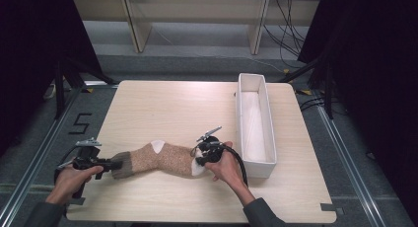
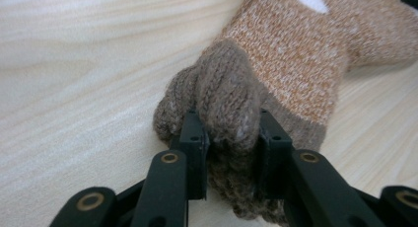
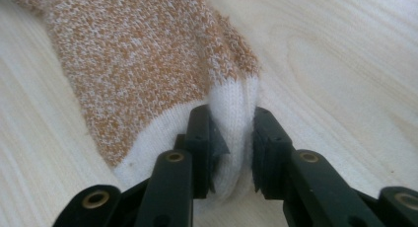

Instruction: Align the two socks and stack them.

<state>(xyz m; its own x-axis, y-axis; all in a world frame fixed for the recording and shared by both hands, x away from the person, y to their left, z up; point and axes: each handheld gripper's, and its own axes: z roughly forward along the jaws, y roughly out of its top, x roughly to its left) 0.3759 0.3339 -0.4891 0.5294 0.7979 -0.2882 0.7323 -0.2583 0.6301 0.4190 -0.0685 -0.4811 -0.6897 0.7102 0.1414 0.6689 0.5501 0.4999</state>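
- the knitted sock (image 1: 157, 160) lies flat on the tabletop (image 1: 162, 108) near the person's edge, stretched left to right; its body is speckled orange-brown, with a white patch on the heel, a grey-brown cuff (image 2: 222, 94) at the left end and a white toe (image 3: 234, 118) at the right end.
- the left hand-held gripper (image 1: 111, 164) has its jaws pinched on a fold of the cuff; in the left gripper view the ribbed knit bulges up between them.
- the right hand-held gripper (image 1: 201, 160) has its jaws closed on the white toe, the fabric squeezed into a narrow ridge between them.
- progress, as a judgement: both ends are gripped and the sock is pulled out fairly straight, so the grasping looks done; lifting, folding or carrying it elsewhere appears not yet begun, as the sock rests on the wood.
- the long white bin (image 1: 241, 96) stands just to the right of the right hand-held gripper, running away from the person; its inside looks bare, with nothing lying in it.
- if the bin is where the sock goes, that move is left.
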